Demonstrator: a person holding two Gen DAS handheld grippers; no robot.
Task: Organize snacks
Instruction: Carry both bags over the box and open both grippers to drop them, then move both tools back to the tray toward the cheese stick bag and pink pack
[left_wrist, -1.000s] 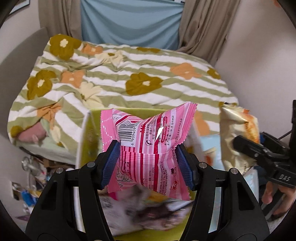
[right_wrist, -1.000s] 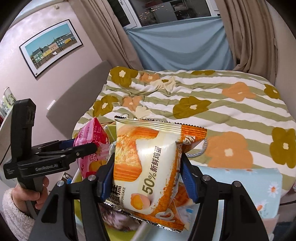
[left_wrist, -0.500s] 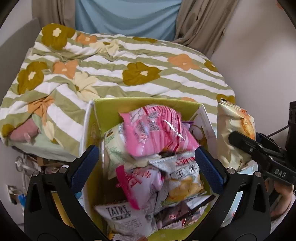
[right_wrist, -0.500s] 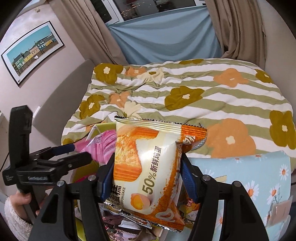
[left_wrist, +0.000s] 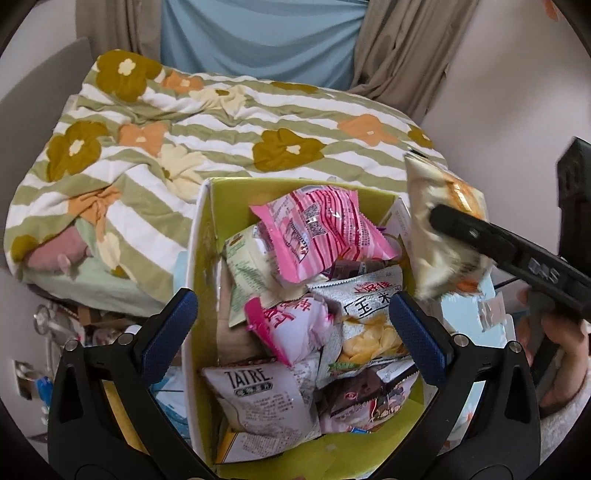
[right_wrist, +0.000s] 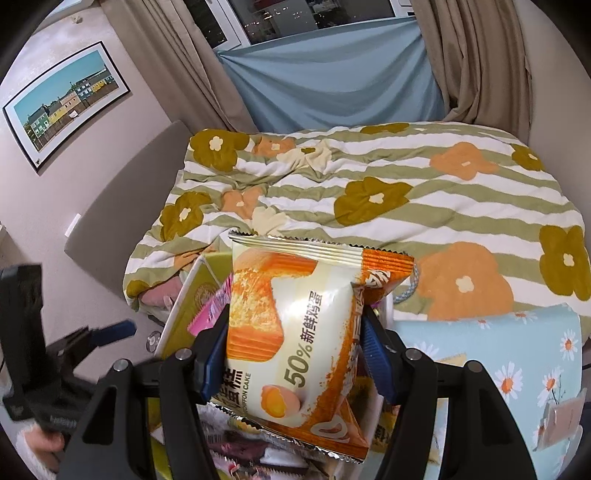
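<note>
The left gripper now stands with its jaws wide apart and nothing between them. A second ago its blue pads were pinched on the pink striped snack packet; that packet has since dropped and lies loose on top of the heap in the yellow-green snack box, ahead of and below the fingertips, toward the box's far wall. So one snack counts as delivered, and this hand looks free to fetch another.

Nearer the left gripper, inside the same box, sit a white TATRE bag, a smaller pink packet and a silver corn-chip bag.

To the right, the right gripper is clamped on the orange-and-cream chiffon cake packet, pads pressing its two sides, just as it was a second ago. It has come closer to the box, whose near corner shows just left of the cake. The likely next step is releasing the cake over the pile.
</note>
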